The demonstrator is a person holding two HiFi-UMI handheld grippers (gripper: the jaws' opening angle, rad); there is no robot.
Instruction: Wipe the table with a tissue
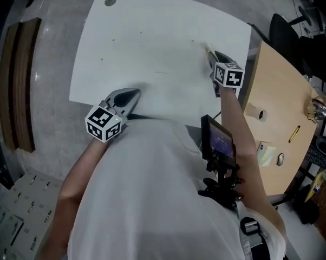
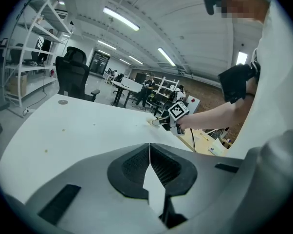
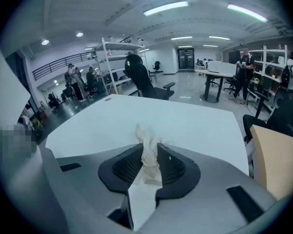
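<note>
A: Where was the tissue (image 3: 147,150)?
B: Bunched betw. right gripper (image 3: 149,162) jaws, clamped, poking fwd toward the bench (image 1: 152,37), far-right part. Left gripper (image 2: 149,155) jaws pressed together, empty, by near edge.

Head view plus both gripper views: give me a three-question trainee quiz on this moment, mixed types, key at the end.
1. Multiple choice: what is clamped in the right gripper? A) a sponge B) a tissue C) nothing
2. True or false: the left gripper has its jaws together with nothing between them.
3. Fill in: the wooden table stands beside the white table on the person's ____ side.
Key: 1 B; 2 true; 3 right.
</note>
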